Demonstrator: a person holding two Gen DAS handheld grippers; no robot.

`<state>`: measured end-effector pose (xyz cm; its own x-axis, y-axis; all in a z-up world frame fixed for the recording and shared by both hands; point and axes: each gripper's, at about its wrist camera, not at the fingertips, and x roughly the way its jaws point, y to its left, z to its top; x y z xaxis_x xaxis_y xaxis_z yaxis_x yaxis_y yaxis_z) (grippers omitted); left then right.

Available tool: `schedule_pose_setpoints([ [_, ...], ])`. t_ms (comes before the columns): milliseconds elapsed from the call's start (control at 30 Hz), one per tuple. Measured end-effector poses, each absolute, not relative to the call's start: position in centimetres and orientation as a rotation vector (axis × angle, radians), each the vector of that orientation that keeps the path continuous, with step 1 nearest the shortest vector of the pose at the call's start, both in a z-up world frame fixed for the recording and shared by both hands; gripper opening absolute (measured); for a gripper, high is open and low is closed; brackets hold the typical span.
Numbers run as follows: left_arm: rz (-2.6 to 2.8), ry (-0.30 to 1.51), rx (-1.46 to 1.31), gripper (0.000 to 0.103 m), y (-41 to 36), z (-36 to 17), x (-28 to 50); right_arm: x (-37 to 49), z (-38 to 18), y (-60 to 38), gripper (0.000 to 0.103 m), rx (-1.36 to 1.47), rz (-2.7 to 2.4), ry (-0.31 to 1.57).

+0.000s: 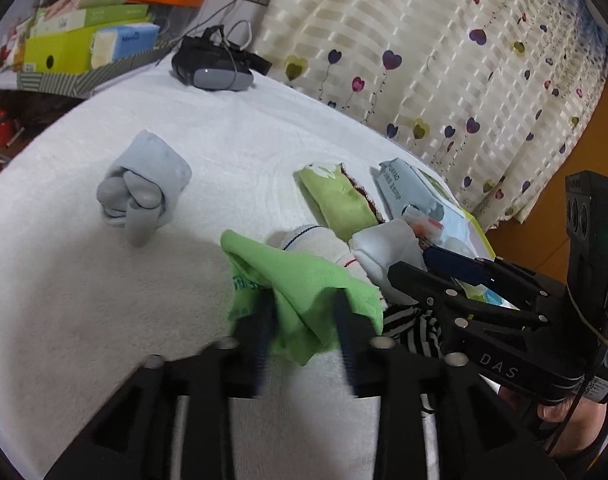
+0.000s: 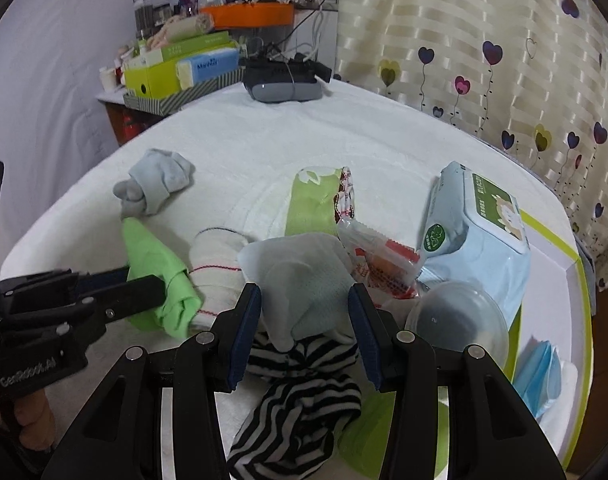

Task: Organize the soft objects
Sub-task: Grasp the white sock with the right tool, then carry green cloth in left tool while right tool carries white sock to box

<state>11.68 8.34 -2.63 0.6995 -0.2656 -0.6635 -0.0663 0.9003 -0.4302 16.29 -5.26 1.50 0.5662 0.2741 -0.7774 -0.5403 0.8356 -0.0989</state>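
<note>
Item: green cloth point(image 1: 299, 280), lying in the heap of soft goods toward the near right of the white-covered table point(image 1: 103, 300), touching a rolled white sock point(image 2: 219, 264).
Holder: left gripper point(image 1: 304, 308), fingers apparently closed onto the cloth's near fold; motion blur leaves the pinch uncertain.
Handling: light, limp, no stiffness; will drape and trail. Best taken at a bunched fold, not a single edge.
Second tool: right gripper point(image 2: 304, 320), fingers wide apart, straddling a pale blue-white sock point(image 2: 304, 280) above a black-and-white striped sock point(image 2: 299, 412); holding nothing.
Already bundled: grey-blue sock roll point(image 1: 143, 196), well apart toward the left edge.
Adjacent: wipes pack point(image 2: 476, 240), snack packet point(image 2: 380, 264), green patterned pouch point(image 2: 316, 204), clear plastic lid point(image 2: 456, 316).
</note>
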Motion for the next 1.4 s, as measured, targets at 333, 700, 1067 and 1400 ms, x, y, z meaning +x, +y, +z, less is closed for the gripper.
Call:
schedule_pose_setpoints([
  [333, -0.143, 0.794, -0.474, 0.043, 8.0, -2.8, 13.0, 17.3, 1.2, -4.4, 0.047, -0.401, 0.459, 0.854],
  [700, -0.168, 0.766, -0.467, 0.005, 7.3, -1.8, 12.8, 16.8, 1.8, -5.0, 0.02, -0.363, 0.517, 0.826],
  [1067, -0.1, 0.667, -0.377, 0.005, 6.7, 1.8, 10.3, 13.9, 5.2, -6.5, 0.02, -0.243, 0.602, 0.697],
  [1400, -0.052, 0.616, -0.264, 0.005, 3.9, 4.5, 8.0, 10.2, 8.0, -9.6, 0.02, -0.159, 0.616, 0.598],
])
